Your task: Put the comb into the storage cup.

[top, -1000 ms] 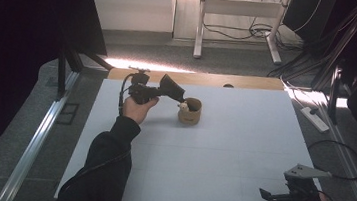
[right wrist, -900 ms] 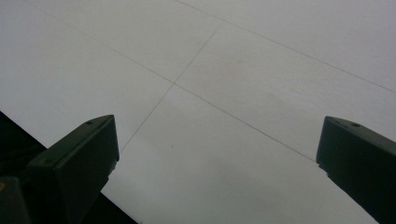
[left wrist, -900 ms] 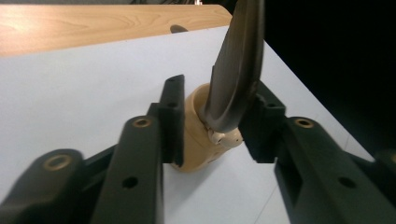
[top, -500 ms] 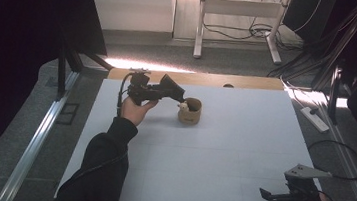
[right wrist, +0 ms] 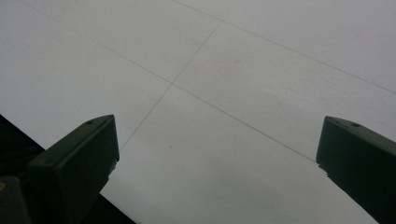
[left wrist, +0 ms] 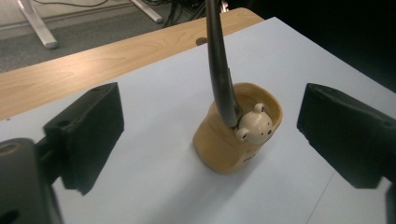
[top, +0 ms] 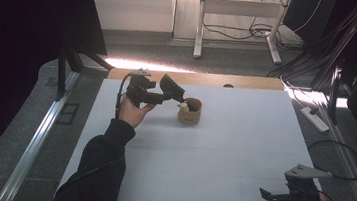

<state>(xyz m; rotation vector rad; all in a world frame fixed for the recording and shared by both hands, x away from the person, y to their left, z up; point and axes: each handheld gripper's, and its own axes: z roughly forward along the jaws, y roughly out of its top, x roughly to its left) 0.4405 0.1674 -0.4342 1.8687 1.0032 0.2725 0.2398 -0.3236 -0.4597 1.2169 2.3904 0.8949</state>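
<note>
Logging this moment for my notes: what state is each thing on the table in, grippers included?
Left gripper: open, jaws just widened, nothing pressed between them.
Right gripper: open, empty.
Tan cup: upright on the white table.
Bear-headed spoon: standing in the cup, handle leaning out.

The left gripper (left wrist: 210, 140) has just been opening its jaws; between them, clear of both, a tan cup (left wrist: 233, 140) on the bench (left wrist: 154, 186) holds a bear-headed, perhaps spoon-like, utensil (left wrist: 254, 126) leaning toward 12 o'clock.
</note>
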